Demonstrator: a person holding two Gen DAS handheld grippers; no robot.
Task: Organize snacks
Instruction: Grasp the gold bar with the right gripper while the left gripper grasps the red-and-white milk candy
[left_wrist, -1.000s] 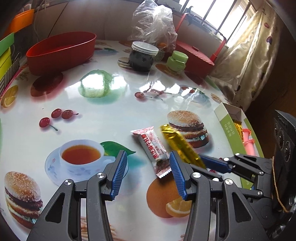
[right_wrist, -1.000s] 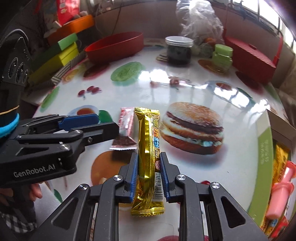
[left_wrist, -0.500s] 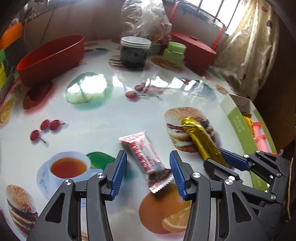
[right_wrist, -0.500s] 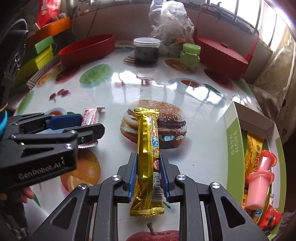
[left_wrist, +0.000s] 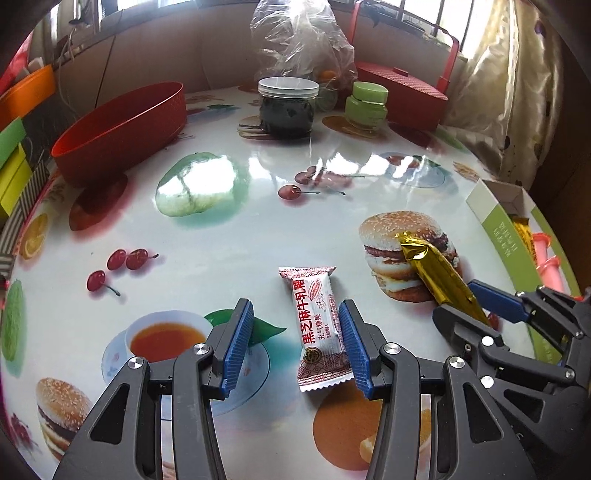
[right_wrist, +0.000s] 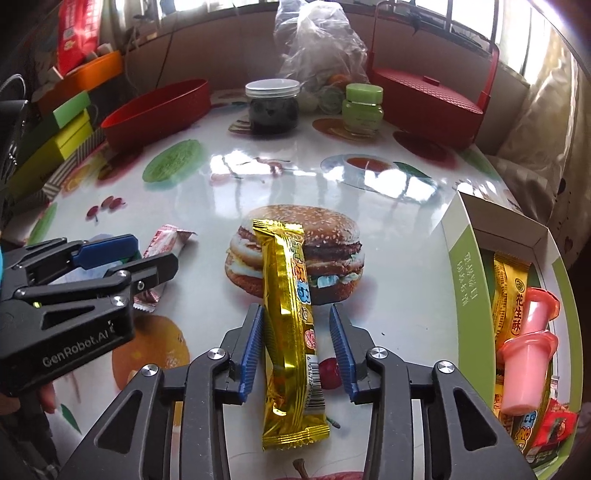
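Right wrist view puts the gold-foil snack bar (right_wrist: 288, 317) lengthwise between the pads of the right gripper (right_wrist: 297, 314), its far end over the burger print (right_wrist: 332, 229) on the tablecloth and its near end trailing back past the fingers. The jaws stand parted wider than the bar. The left pad sits against the wrapper, and a clear gap shows on the right side, so nothing is pinching it. Whether the bar already rests on the table or only leans on that pad I cannot tell. It lies along the fingers, probably so it can be carried end-first into the open green-and-white carton (right_wrist: 461, 266) just to the right. That carton holds a yellow peanut-crisp packet (right_wrist: 508, 288) and pink jelly cups (right_wrist: 524, 365), which marks it as the likely collecting place. In the left wrist view, the left gripper (left_wrist: 295, 306) has its jaws spread wide around a red-and-white wrapped candy (left_wrist: 317, 325). The candy lies flat on the glossy table (left_wrist: 229, 251), close against the right pad and well off the left one. This looks like a gripper set to close on the packet across its short width, the easiest way to pinch a soft pillow wrapper without it folding. The two grippers work side by side, near each other but apart. Both snacks are outside the carton, so the sorting looks part done.
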